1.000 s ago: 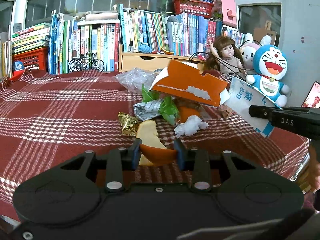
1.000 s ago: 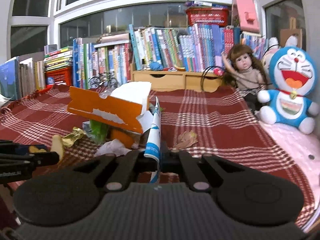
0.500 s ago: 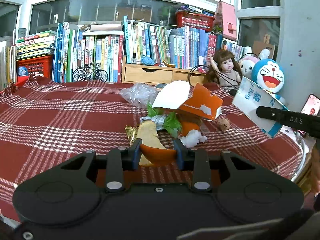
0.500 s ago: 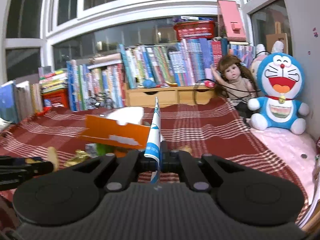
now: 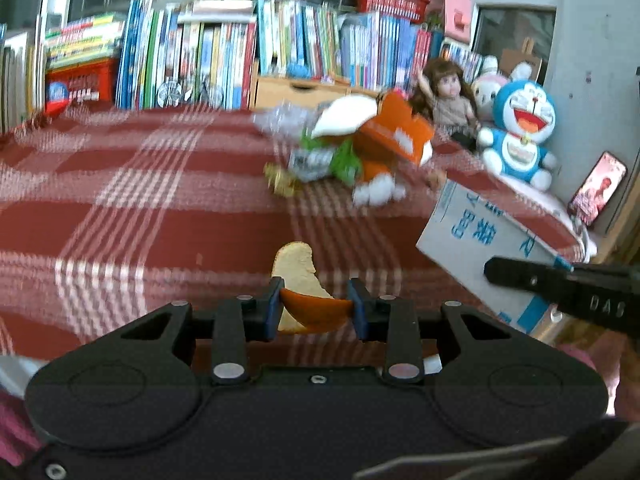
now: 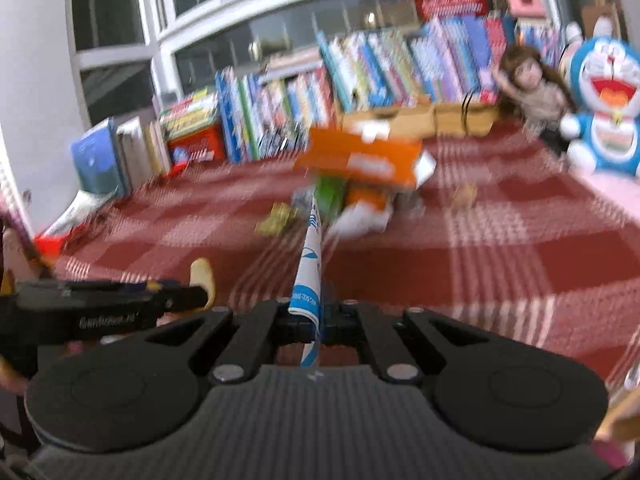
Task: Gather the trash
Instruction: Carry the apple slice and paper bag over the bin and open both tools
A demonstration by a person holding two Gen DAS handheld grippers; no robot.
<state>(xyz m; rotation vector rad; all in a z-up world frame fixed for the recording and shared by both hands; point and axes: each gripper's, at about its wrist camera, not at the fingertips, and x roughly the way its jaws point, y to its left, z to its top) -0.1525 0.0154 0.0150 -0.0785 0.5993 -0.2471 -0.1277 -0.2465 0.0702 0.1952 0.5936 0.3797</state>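
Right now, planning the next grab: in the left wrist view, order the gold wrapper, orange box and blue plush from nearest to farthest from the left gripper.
1. gold wrapper, ahead of the left gripper, near edge of the pile.
2. orange box, atop the pile, right of centre.
3. blue plush, far right, by the wall.

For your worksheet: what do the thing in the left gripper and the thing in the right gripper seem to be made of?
Fruit peel: likely orange rind, glossy orange skin, pale matte pith, curled. White-and-blue bag: probably thin paper or plastic, matte with blue print, flat and edge-thin from the right wrist view.
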